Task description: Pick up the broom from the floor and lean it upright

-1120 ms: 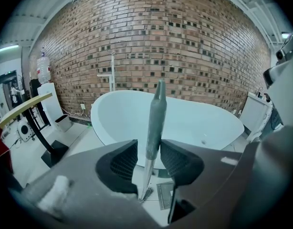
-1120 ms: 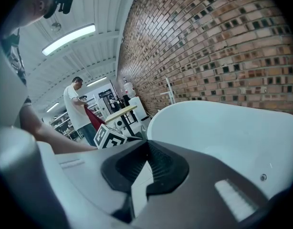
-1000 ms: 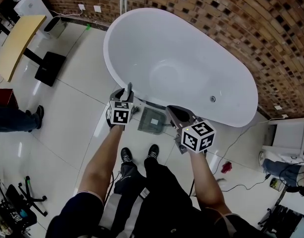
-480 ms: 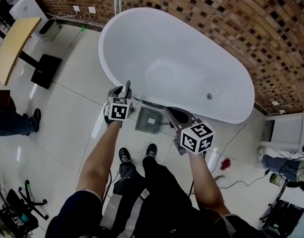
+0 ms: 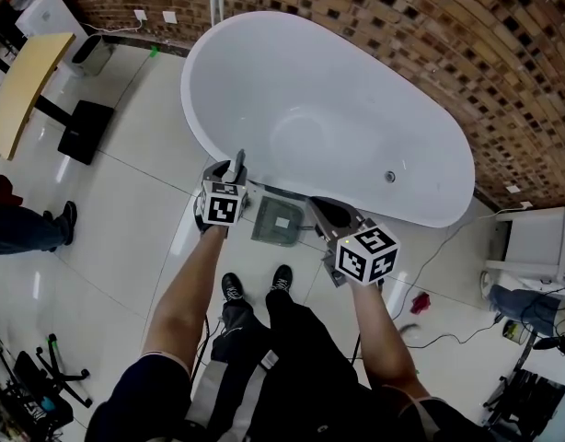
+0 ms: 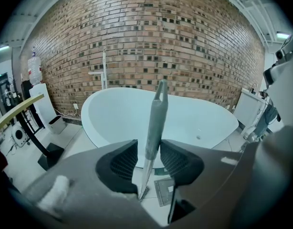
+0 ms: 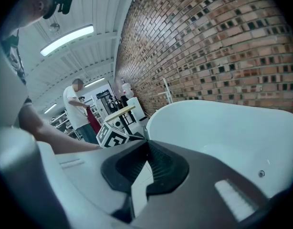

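The broom's grey handle stands almost upright between the jaws of my left gripper, which is shut on it. In the head view only the handle's top pokes up past that gripper, just in front of the white bathtub's near rim. The broom's head is hidden below. My right gripper hovers to the right by the same rim. Its jaws are shut with nothing between them.
The bathtub fills the space ahead, against a brick wall. A square grey plate lies on the floor between the grippers. A yellow table and another person's leg are at the left; cables and a red thing at the right.
Both grippers keep their places and the handle stays in the left one. Only the head view has shifted a little.
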{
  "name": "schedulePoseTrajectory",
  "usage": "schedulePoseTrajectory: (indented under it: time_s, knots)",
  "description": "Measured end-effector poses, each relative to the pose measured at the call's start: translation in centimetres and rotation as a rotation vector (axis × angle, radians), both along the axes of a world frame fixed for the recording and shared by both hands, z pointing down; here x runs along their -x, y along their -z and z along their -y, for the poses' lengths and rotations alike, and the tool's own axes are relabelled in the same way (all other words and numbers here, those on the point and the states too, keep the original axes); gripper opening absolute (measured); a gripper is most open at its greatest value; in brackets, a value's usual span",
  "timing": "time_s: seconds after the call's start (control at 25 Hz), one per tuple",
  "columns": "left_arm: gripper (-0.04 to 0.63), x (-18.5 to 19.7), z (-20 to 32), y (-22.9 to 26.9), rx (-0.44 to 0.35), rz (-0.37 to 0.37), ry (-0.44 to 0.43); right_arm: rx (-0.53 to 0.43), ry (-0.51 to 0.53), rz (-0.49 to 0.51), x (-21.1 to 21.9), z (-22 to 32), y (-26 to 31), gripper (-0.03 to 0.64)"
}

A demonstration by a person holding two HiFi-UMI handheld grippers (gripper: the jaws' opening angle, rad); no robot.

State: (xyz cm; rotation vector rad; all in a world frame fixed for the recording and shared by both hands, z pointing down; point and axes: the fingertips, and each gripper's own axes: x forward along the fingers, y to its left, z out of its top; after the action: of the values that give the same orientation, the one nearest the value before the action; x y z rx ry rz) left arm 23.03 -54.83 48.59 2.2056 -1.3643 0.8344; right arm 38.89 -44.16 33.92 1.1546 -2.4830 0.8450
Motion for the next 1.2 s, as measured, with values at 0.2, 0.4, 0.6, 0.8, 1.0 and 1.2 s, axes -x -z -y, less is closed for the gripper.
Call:
schedulePoseTrajectory:
  time_s: [0.2, 0.4, 0.6, 0.8, 1.0, 1.2]
  knots:
    - [0.101, -0.7, 0.6, -0.3, -0.017, 0.001, -0.031, 0.006, -0.010, -0.004, -0.8, -0.1, -0.2, 0.006]
    - [0.092, -0.7, 0.3, -0.6, 0.035, 0.006, -0.022, 0.009, -0.019, -0.005, -1.4, 0.0, -0.2, 0.006]
    - [0.094, 0.2, 0.6, -0.2, 0.083, -0.030, 0.066, 0.005, -0.012, 0.004, -1.3, 0.3, -0.2, 0.006]
    - [0.095, 0.8, 0.8, -0.3, 0.122, -0.070, 0.124, 0.010, -0.008, 0.004, -1.3, 0.2, -0.5, 0.006]
    - [0.098, 1.8, 1.2, -0.9, 0.168, -0.125, 0.210, 0.008, -0.009, 0.003, -1.5, 0.5, -0.4, 0.006]
    - [0.100, 3.4, 2.0, -1.1, 0.171, -0.143, 0.263, 0.012, -0.008, 0.000, -1.6, 0.4, -0.6, 0.006]
